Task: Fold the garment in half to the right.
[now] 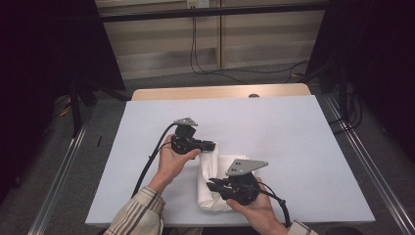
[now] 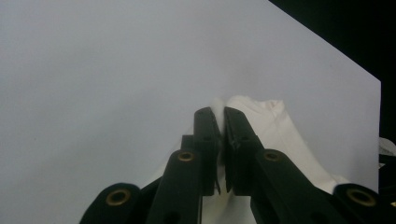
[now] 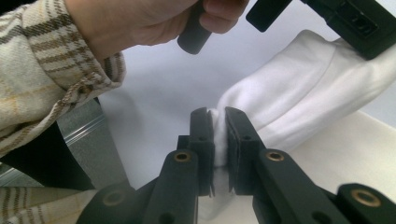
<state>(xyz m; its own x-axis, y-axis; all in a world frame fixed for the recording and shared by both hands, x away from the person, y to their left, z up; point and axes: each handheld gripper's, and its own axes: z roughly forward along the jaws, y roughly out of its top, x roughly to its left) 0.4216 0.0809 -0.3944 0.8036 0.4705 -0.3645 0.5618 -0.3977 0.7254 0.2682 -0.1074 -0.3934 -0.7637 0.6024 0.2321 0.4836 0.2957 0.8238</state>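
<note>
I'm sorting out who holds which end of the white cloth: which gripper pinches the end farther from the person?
The left gripper. It clamps the far end of the white cloth, up the table; the right gripper clamps the near end, close to the table's front edge.

Cloth (image 1: 215, 171) on table (image 1: 293, 137), near-centre, bunched between both grippers. Left gripper (image 1: 211, 145) at cloth's far-left end, clamped on it. Right gripper (image 1: 211, 185) at near edge of cloth, clamped on a fold, right of left forearm (image 1: 142, 210).

Your sleeves (image 1: 139, 210) are cream plaid with brown stripes; your black grippers carry brass-ringed jaw pivots (image 3: 182, 157), grey three-cornered plates (image 1: 244, 166) and black cables (image 1: 151, 159).
</note>
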